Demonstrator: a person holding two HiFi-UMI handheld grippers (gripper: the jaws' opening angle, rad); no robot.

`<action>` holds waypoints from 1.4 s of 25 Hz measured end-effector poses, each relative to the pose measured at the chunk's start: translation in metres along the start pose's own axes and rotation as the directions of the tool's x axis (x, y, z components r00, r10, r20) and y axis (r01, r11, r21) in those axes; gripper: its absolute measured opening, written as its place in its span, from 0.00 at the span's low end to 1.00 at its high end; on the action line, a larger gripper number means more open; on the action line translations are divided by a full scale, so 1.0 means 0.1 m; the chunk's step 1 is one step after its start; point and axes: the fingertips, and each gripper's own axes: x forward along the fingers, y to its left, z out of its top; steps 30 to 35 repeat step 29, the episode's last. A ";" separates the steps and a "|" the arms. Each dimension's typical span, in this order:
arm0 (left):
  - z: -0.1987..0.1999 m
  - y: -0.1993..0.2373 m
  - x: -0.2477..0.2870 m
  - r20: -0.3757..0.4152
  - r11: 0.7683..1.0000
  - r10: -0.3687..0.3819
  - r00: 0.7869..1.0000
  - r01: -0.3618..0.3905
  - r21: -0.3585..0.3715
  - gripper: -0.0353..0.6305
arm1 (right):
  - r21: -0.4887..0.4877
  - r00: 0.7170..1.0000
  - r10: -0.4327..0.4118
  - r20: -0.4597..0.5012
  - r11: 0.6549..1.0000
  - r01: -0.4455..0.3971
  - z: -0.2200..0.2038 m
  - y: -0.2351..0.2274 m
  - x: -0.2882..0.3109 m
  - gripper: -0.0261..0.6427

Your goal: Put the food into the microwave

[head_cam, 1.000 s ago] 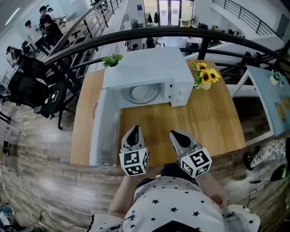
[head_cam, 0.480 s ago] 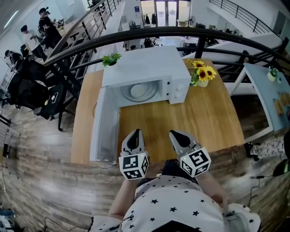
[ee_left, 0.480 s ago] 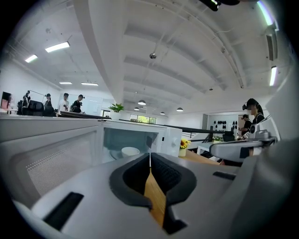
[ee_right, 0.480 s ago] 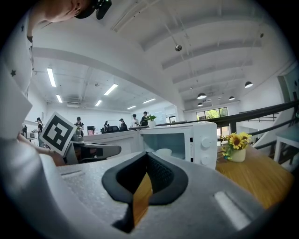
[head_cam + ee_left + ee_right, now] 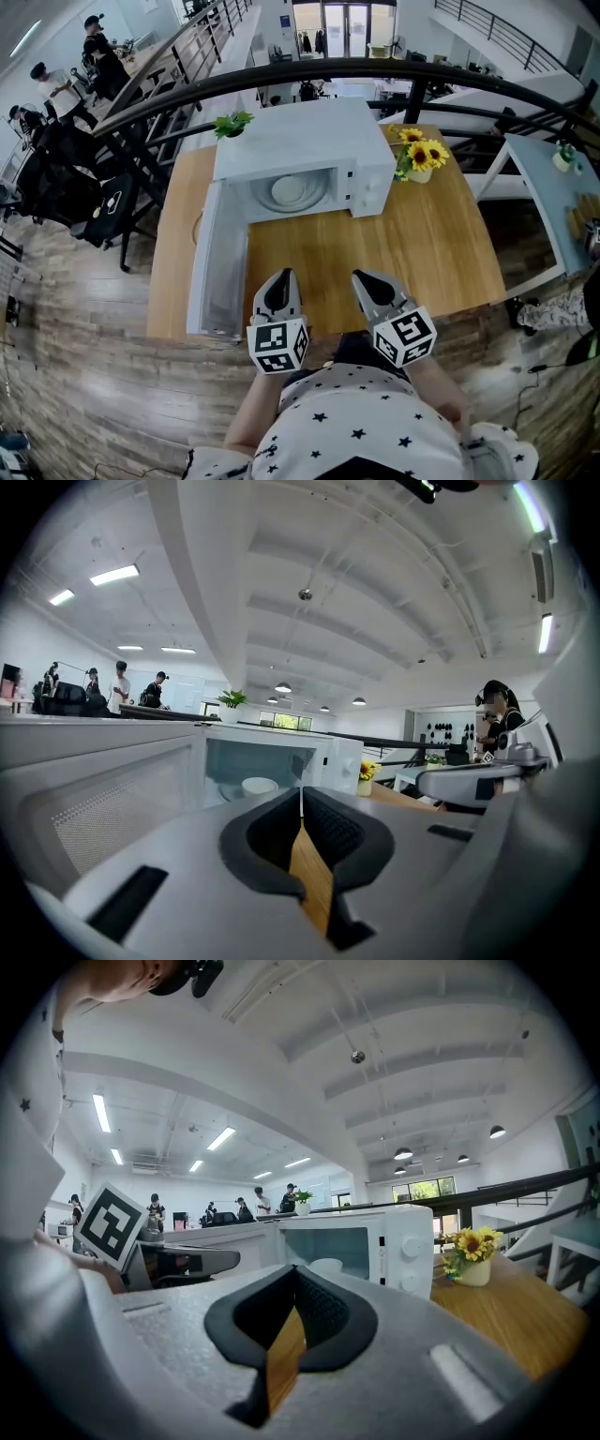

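The white microwave stands at the back of the wooden table, its door swung wide to the left. Inside it rests a white dish, also visible as a dish in the left gripper view and as a dish in the right gripper view. My left gripper and right gripper hover side by side over the table's near edge, pointing at the microwave. Both are shut with nothing between the pads. The left gripper and right gripper show only wood past their tips.
A vase of sunflowers sits to the right of the microwave and a small green plant behind its left corner. A black railing runs behind the table. The open door fills the left of the left gripper view.
The left gripper has drawn back slightly toward me over the table's near edge. The right gripper, the microwave and the dish have stayed put.
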 end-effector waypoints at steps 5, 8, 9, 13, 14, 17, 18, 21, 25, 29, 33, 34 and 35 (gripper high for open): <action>0.00 0.00 0.01 -0.002 1.000 0.000 1.000 0.000 0.002 0.07 | -0.007 1.000 -0.014 -0.007 1.000 0.014 0.00 -0.02 0.03 0.05; 0.01 0.00 0.02 0.000 1.000 0.001 1.000 -0.001 0.004 0.07 | -0.006 1.000 -0.018 -0.008 1.000 0.018 0.00 -0.04 0.03 0.05; 0.01 0.00 0.02 0.001 1.000 0.002 1.000 -0.002 0.002 0.07 | -0.006 1.000 -0.018 -0.007 1.000 0.018 0.00 -0.05 0.03 0.05; 0.01 -0.01 0.03 -0.006 1.000 0.006 1.000 -0.006 -0.001 0.07 | -0.007 1.000 -0.021 -0.009 1.000 0.021 0.01 -0.07 0.02 0.05; 0.00 -0.01 0.02 -0.008 1.000 0.006 1.000 -0.006 0.000 0.07 | -0.005 1.000 -0.022 -0.011 1.000 0.022 0.01 -0.08 0.02 0.05; -0.03 -0.02 0.02 -0.014 1.000 0.007 1.000 -0.007 -0.012 0.07 | 0.000 1.000 -0.019 -0.013 1.000 0.019 -0.02 -0.09 0.01 0.05; -0.04 -0.02 0.03 -0.016 1.000 0.007 1.000 -0.007 -0.017 0.07 | 0.000 1.000 -0.017 -0.015 1.000 0.017 -0.03 -0.09 0.01 0.05; -0.07 -0.03 0.04 -0.024 1.000 0.006 1.000 -0.006 -0.016 0.07 | 0.000 1.000 -0.014 -0.021 1.000 0.014 -0.05 -0.10 0.01 0.05; -0.08 0.02 0.05 -0.027 1.000 0.019 0.999 -0.020 -0.023 0.07 | -0.001 1.000 -0.008 -0.021 1.000 0.008 -0.04 -0.11 0.04 0.05; -0.06 0.02 0.06 -0.024 0.999 0.020 1.000 -0.021 -0.024 0.07 | -0.012 1.000 0.000 -0.023 1.000 0.000 -0.03 -0.12 0.05 0.05; -0.06 0.02 0.06 -0.024 0.999 0.020 1.000 -0.021 -0.024 0.07 | -0.012 1.000 0.000 -0.023 1.000 0.000 -0.03 -0.12 0.05 0.05; -0.06 0.02 0.06 -0.024 0.999 0.020 1.000 -0.021 -0.024 0.07 | -0.012 1.000 0.000 -0.023 1.000 0.000 -0.03 -0.12 0.05 0.05; -0.06 0.02 0.06 -0.024 0.999 0.020 1.000 -0.021 -0.024 0.07 | -0.012 1.000 0.000 -0.023 1.000 0.000 -0.03 -0.12 0.05 0.05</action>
